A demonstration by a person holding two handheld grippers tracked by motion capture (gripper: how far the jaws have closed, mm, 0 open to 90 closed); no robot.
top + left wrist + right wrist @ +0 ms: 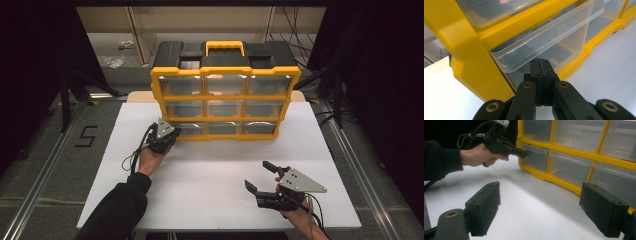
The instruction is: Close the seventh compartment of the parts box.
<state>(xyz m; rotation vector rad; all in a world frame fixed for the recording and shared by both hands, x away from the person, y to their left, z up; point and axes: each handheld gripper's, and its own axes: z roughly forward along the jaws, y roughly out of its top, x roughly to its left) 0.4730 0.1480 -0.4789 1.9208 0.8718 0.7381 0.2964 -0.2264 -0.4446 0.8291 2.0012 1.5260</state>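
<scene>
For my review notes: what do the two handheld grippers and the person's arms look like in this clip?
Both grippers are black, each with two blocky black jaws on linked arms with brass-coloured pivot pins. The left gripper and right gripper each carry a grey three-cornered plate on top, and a thin black cable trails back from each. The left arm wears a black long sleeve; both hands are ungloved.

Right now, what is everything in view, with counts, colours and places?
Organiser case: one, yellow frame, black top, yellow handle; back of table.
Drawers: nine, clear, three rows of three.
Bottom-left drawer: one, clear, pulled slightly out.
Table: one, white.
Floor marking: one, black 5, left of table.
Left tool: one, black, jaws shut, tips at the bottom-left drawer.
Right tool: one, black, jaws open, over the table's near right.
Sleeve: one, black, left arm.
</scene>
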